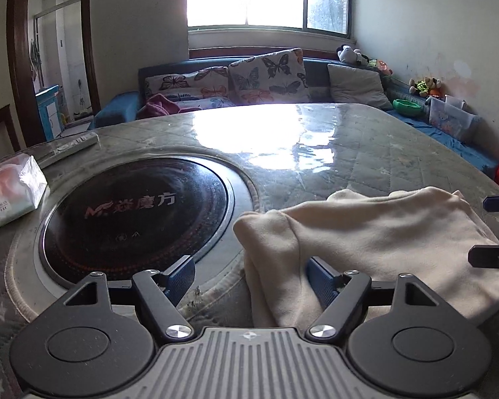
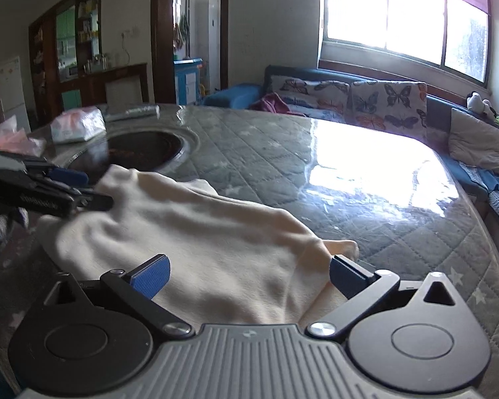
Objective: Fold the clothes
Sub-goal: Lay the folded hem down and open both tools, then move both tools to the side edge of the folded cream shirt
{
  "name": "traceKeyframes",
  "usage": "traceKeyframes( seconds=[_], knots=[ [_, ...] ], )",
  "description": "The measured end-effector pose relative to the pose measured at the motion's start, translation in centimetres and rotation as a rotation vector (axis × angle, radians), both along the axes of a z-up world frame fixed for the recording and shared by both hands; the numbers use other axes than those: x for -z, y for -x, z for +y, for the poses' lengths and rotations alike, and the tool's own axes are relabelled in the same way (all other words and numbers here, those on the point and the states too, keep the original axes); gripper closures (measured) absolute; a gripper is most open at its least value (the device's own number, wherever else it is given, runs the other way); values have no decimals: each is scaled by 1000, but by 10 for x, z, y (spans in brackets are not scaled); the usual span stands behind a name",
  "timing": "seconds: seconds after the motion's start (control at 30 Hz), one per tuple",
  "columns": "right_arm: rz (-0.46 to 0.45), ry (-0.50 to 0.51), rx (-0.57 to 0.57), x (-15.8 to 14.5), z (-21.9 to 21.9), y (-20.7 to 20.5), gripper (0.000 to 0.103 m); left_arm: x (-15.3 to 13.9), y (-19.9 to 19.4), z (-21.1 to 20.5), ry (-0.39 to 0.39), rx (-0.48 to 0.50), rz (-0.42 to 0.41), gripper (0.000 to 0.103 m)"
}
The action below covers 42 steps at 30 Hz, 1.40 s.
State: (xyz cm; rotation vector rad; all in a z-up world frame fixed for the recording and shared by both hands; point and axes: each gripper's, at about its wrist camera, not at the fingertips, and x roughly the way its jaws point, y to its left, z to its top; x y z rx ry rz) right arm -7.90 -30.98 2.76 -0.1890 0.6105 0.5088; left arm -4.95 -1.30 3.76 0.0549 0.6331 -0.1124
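- Lying bunched on the quilted table cover (image 1: 366, 153), the cream garment (image 1: 366, 242) sits between the two grippers, its folded edge reaching into both.
- The left gripper (image 1: 252, 276) stands open, cloth against its right pad only.
- The right gripper (image 2: 249, 276) gapes wide, the cloth loose between its pads.
- Left of the left gripper: a round black cooktop (image 1: 136, 212), then a tissue pack (image 1: 10, 193).

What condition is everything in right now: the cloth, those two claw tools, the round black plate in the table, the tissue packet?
Cream fabric garment: lying folded over, rumpled, on the table.
Left gripper: open, garment edge between its pads.
Right gripper: open wide, straddling the garment.
Round black glass cooktop: set into the table, nothing on it.
Plastic tissue packet: lying beside the cooktop.
Quilted grey table cover: flat under shiny clear film.
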Motion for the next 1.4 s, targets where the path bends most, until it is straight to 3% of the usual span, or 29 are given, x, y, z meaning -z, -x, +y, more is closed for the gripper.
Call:
traceKeyframes(
  seconds=[0.27,0.63,0.77,0.97,1.27,1.4],
  knots=[
    [-16,39,44,-10,-1,-33,0,-14,-31,-15,-30,25,-43,26],
    [36,136,95,6,11,-84,0,10,-58,-7,-47,2,38,25],
    [54,131,120,8,6,-89,0,4,-54,-9,-42,3,37,26],
    [6,119,97,-3,17,-84,0,-8,-50,-28,-23,75,18,23],
    [45,148,80,10,31,-94,0,5,-65,-41,-52,83,72,20],
    [16,151,79,2,32,-87,0,5,-64,-39,-54,76,81,20]
  ],
)
